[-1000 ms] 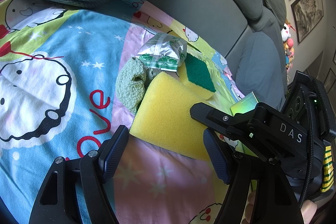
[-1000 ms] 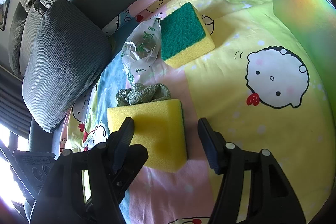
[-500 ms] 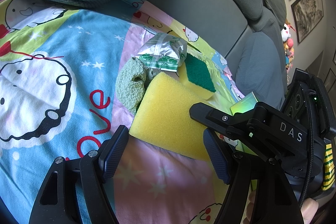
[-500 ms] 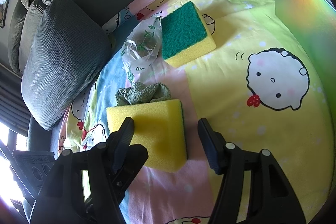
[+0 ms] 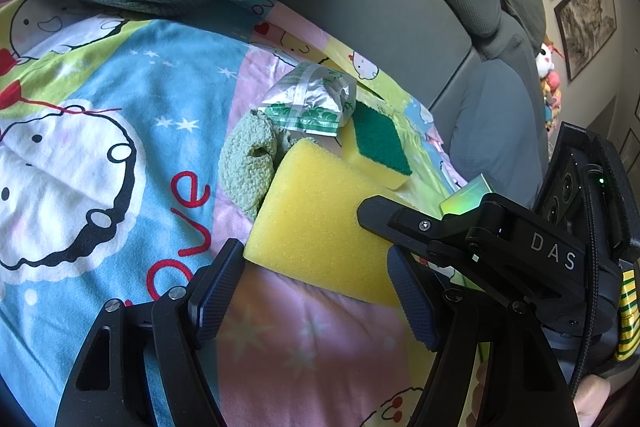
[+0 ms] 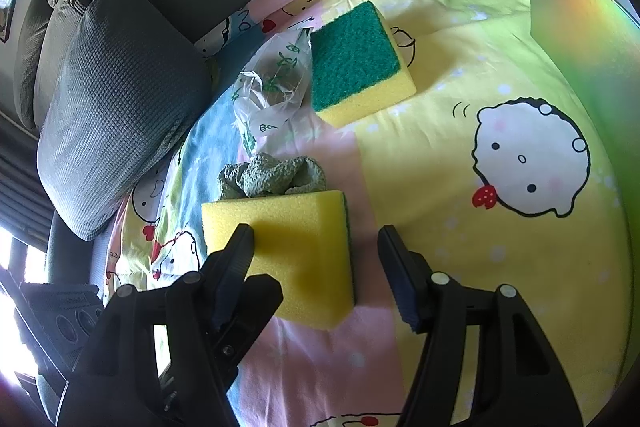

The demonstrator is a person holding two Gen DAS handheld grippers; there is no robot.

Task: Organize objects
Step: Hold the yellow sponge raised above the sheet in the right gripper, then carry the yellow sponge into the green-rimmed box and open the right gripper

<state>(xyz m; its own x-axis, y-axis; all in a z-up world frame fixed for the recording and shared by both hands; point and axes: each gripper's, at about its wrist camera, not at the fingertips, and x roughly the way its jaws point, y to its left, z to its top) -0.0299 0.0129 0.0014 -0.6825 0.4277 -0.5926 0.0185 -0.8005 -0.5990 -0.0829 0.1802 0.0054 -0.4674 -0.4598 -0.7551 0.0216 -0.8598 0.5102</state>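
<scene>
Left wrist view: the left tongs [image 5: 316, 291] hang released, just short of the yellow sponge [image 5: 320, 223] on the cartoon sheet [image 5: 100, 131]; the right tongs [image 5: 374, 213] reach in over it.

Right wrist view: the right tongs [image 6: 316, 263] are released, the sponge [image 6: 288, 247] between the jaws, one pad at its top. Closing should be squared to its sides. The cloth [image 6: 272, 177] crowds behind; free sheet lies rightward.

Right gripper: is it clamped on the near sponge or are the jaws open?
Open. In the right wrist view the right gripper straddles the near sponge, but a clear gap separates the sponge's green edge from the right-hand pad.
</scene>
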